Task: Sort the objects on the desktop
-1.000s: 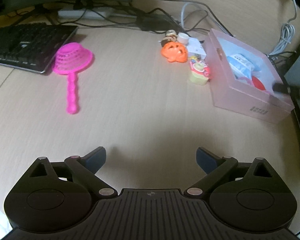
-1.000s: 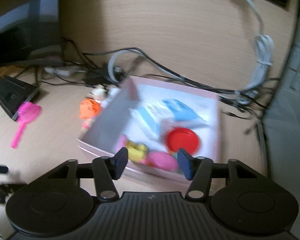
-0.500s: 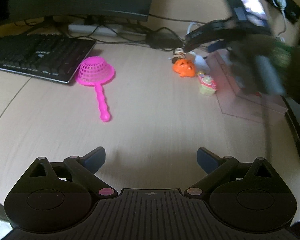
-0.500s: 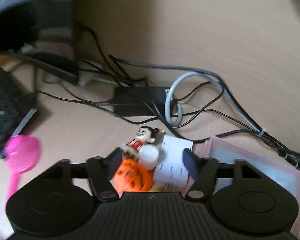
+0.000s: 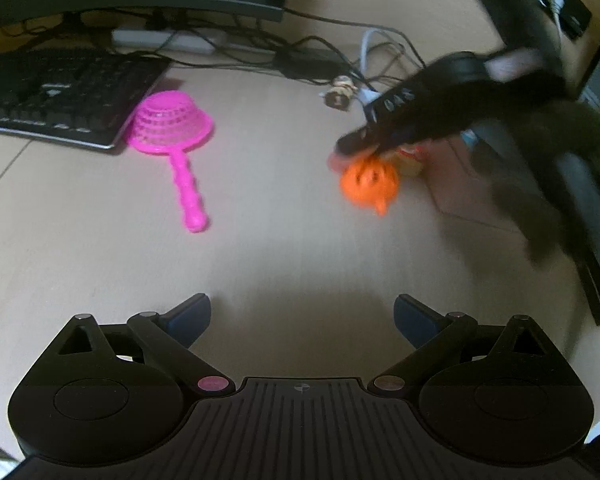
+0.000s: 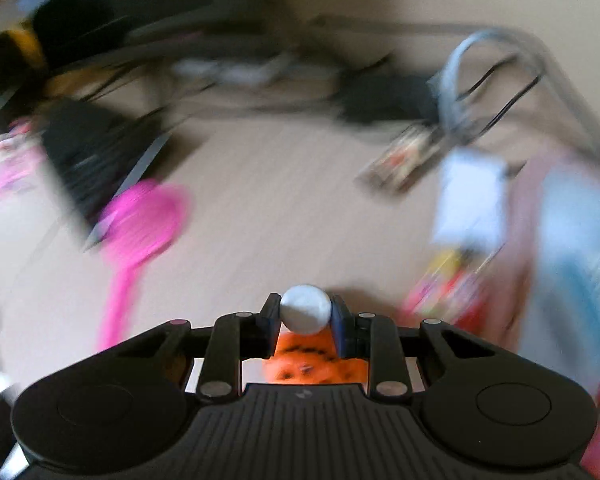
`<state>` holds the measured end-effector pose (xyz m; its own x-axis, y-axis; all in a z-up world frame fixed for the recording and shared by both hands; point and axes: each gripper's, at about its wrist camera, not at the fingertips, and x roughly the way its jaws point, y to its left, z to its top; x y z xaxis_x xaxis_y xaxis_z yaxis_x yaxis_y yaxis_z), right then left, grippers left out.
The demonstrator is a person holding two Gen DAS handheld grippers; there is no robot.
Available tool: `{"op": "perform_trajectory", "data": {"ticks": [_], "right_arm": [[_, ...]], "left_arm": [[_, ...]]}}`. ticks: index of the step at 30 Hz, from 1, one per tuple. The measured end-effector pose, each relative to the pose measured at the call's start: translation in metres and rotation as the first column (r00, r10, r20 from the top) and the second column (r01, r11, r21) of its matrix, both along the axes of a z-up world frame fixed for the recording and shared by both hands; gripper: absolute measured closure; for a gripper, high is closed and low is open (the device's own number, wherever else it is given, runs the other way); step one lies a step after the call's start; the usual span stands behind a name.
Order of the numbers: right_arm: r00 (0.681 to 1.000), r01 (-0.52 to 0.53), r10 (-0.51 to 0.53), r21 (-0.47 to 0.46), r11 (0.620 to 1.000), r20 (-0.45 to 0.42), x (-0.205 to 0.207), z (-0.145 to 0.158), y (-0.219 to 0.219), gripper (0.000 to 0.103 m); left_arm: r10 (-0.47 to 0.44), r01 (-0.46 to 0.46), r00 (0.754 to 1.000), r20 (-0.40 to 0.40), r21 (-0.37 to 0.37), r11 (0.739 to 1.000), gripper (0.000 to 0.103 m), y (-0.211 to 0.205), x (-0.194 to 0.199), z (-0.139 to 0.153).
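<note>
Farthest left on the desk [image 5: 284, 248] lies a black keyboard [image 5: 60, 100], and just beside its near corner sits the pink strainer [image 5: 172, 130], bowl down, its beaded handle pointing toward the left gripper [image 5: 302, 316]. That gripper hovers over bare wood with its jaws wide apart and nothing between them. The strainer looks like thin, stiff, light plastic mesh; the bowl would probably flex or skid under a pinch, so the knobbly handle seems the better place to take hold, the beads giving the pads something to catch on. Further right, the right gripper [image 6: 306, 316] has its jaws clamped on a small white ball-like knob [image 6: 306, 312] that appears to top the orange pumpkin toy [image 5: 370, 184], which hangs or sits right beneath the fingers; whether it is clear of the desk cannot be told through the blur. The toy looks hollow, hard and light, and a round knob is a slippery hold, so a swing could twist it loose. Behind it lies a small figurine [image 5: 340, 94] among the cables, and rightmost is the pink box [image 6: 560, 220], blurred.
</note>
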<state>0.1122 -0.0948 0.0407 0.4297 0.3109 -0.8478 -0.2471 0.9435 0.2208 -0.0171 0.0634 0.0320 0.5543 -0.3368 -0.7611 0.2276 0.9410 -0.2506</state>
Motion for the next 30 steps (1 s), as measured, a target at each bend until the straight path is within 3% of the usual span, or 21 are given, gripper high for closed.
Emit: {"op": "perform_trajectory", "data": {"ticks": [3, 5, 7, 9, 15, 19, 25, 30], "right_arm": [[0.997, -0.058, 0.057, 0.011, 0.998, 0.053, -0.043, 0.012, 0.004, 0.066], [0.986, -0.045, 0.063, -0.117, 0.992, 0.154, -0.064, 0.018, 0.006, 0.066], [0.962, -0.009, 0.085, -0.280, 0.960, 0.258, -0.074, 0.019, 0.010, 0.066], [0.959, 0.028, 0.076, -0.357, 0.934, 0.274, -0.060, 0.016, 0.011, 0.066], [0.976, 0.089, 0.000, -0.399, 0.913, 0.216, 0.015, 0.004, 0.005, 0.067], [0.986, 0.086, -0.012, -0.437, 0.896, 0.168, 0.023, -0.016, 0.005, 0.067], [0.991, 0.053, -0.008, -0.344, 0.937, 0.133, -0.018, -0.007, 0.002, 0.068], [0.993, 0.026, 0.010, -0.295, 0.955, 0.120, -0.084, -0.002, -0.007, 0.068]], "left_arm": [[-0.016, 0.016, 1.000, -0.004, 0.012, 1.000, 0.002, -0.009, -0.001, -0.003], [-0.008, 0.008, 1.000, -0.012, 0.025, 1.000, 0.002, -0.015, -0.002, -0.004], [0.007, -0.006, 1.000, -0.020, 0.031, 1.000, 0.002, -0.019, -0.005, -0.002], [0.017, -0.017, 1.000, -0.024, 0.026, 1.000, 0.002, -0.021, -0.007, 0.000], [0.030, -0.030, 1.000, 0.001, 0.039, 0.999, 0.002, -0.026, -0.011, 0.011], [0.056, -0.055, 0.998, -0.007, 0.032, 0.998, 0.002, -0.020, -0.014, 0.010], [0.046, -0.046, 0.999, -0.016, 0.034, 0.998, 0.002, -0.015, -0.010, 0.008], [-0.005, 0.006, 1.000, -0.015, 0.023, 1.000, 0.002, -0.022, 0.002, 0.005]]}}
